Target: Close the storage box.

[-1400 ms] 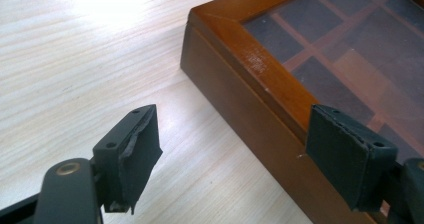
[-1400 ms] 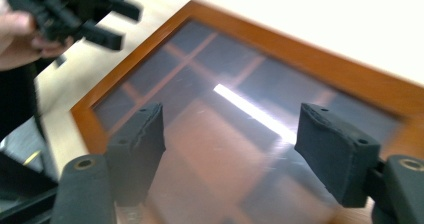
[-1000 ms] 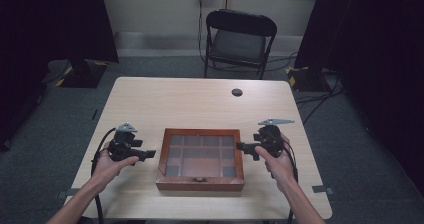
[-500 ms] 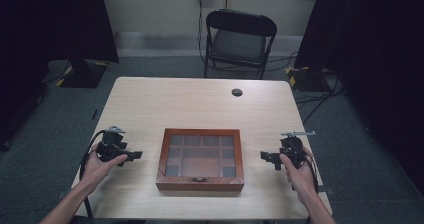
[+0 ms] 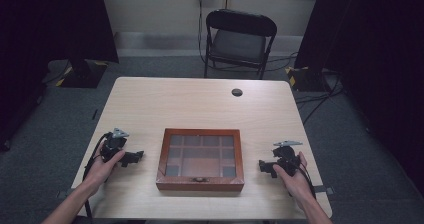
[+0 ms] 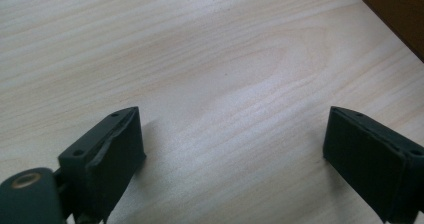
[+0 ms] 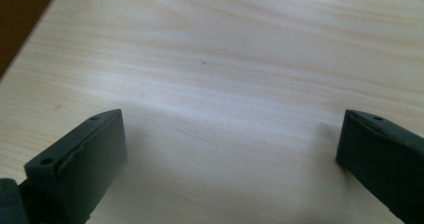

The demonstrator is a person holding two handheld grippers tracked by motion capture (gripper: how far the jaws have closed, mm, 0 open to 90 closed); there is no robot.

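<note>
Evidently the wooden box (image 5: pixel 200 159) was where the work centred: it sat near the front edge of the table (image 5: pixel 200 104), its glass lid shut over the gridded compartments and its small clasp facing the person. Whether anything lay in the compartments could not be told. With the lid down and both tools off it, the handling of the box looked either finished or paused; nothing else on the table seemed to await attention.

The left gripper (image 5: pixel 136 157) rested low on the wood, apart from the box's left side, its jaws having just spread wide with only bare tabletop between them. The right gripper (image 5: pixel 262 165) lay likewise off the right side, released and empty, its jaws also freshly opened. Farther back stood a small dark grommet (image 5: pixel 237 92) and a folding chair (image 5: pixel 239 41).
</note>
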